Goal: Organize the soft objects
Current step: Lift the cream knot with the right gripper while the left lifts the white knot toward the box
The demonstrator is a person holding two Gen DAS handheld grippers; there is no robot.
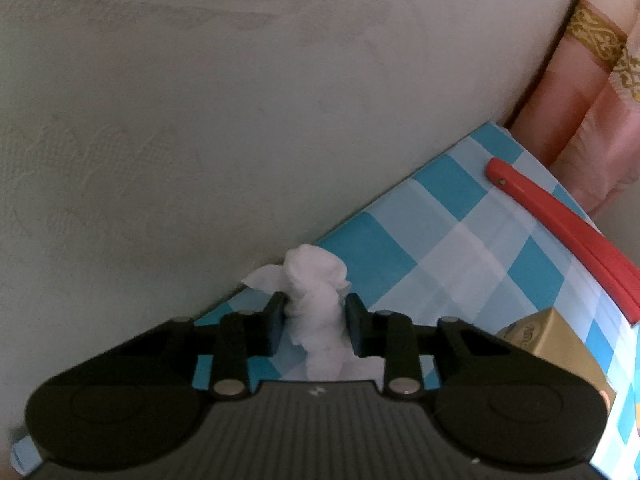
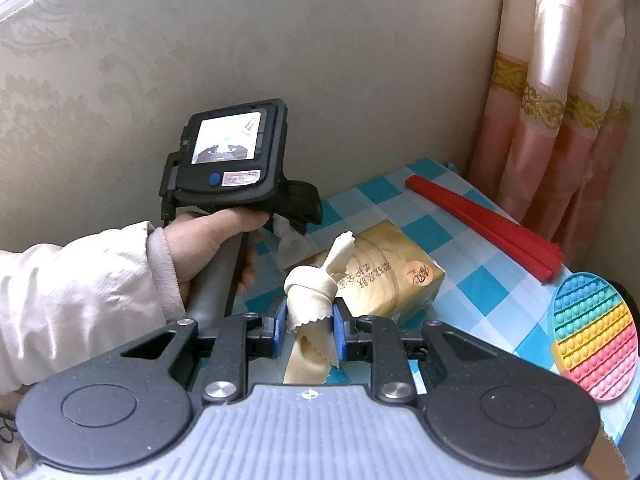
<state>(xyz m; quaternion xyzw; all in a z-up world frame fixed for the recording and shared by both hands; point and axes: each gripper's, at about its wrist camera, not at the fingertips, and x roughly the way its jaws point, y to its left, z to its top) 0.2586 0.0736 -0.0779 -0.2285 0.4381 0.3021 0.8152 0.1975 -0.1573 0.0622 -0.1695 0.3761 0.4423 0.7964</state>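
blue-checked tablecloth: left gripper pinches white crumpled tissue; right gripper clamps knotted cream cloth; neither placed yet.

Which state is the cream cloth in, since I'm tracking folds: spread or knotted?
Knotted: the cream cloth shows a tied knot above the right gripper, whose pads pinch it.

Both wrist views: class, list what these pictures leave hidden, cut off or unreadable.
- Left wrist view: gold tissue pack, mostly hidden by the left gripper.
- Right wrist view: rainbow pop mat, cut by the edge.
- Right wrist view: white tissue, mostly behind the handheld gripper.
- Right wrist view: pack print, unreadable.
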